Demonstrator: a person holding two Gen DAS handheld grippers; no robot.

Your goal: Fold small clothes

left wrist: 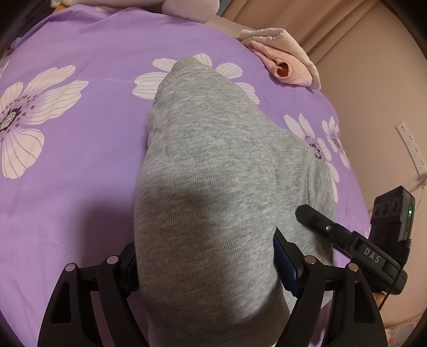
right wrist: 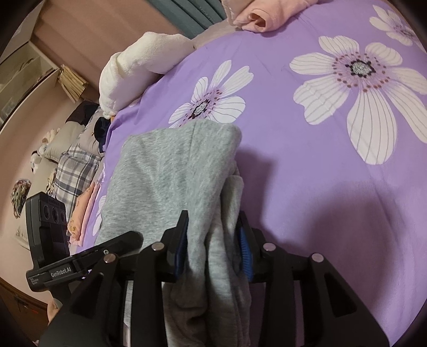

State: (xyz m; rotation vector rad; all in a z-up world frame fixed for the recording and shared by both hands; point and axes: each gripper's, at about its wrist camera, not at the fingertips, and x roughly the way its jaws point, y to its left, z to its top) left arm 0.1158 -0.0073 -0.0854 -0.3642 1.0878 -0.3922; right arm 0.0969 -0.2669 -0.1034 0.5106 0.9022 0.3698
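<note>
A small grey knit garment (left wrist: 208, 170) lies on the purple flowered bedspread (left wrist: 66, 186). My left gripper (left wrist: 205, 264) is shut on its near end, and the cloth bulges between the fingers and hides the tips. In the right wrist view the same grey garment (right wrist: 165, 176) is folded over, and my right gripper (right wrist: 213, 245) is shut on a bunched edge of it between the blue pads (right wrist: 244, 248). The right gripper's finger (left wrist: 317, 221) shows at the lower right of the left wrist view, on the cloth.
A pink folded garment (left wrist: 285, 58) lies at the bed's far edge, also seen in the right wrist view (right wrist: 261, 13). A white plush blanket (right wrist: 133, 64) sits at the bed's edge. Folded pink clothes (right wrist: 82, 211) and plaid bedding (right wrist: 74, 170) lie beside the bed.
</note>
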